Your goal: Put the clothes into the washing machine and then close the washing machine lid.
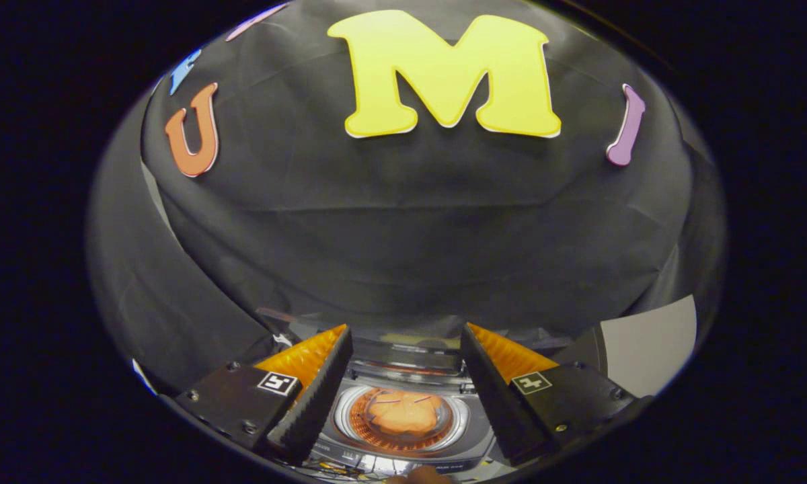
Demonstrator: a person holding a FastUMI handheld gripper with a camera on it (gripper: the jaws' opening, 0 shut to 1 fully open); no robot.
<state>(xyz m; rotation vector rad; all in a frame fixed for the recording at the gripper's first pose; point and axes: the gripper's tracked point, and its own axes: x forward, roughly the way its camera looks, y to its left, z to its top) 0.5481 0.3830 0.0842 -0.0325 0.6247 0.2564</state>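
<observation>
Below and between my fingers stands a small top-loading washing machine (403, 452) with its lid (410, 355) swung up at the back. An orange garment (403, 413) lies inside the round drum, seen through the open mouth. My gripper (407, 346) hangs above the machine, open, with nothing between its two ribbed black-and-orange fingers (323, 386). The fingers are well apart, one on each side of the drum opening.
A fingertip of a person's hand (422, 476) shows just in front of the machine. Black cloth walls close in behind and to both sides. A pale grey panel (652, 343) shows to the right of the right finger.
</observation>
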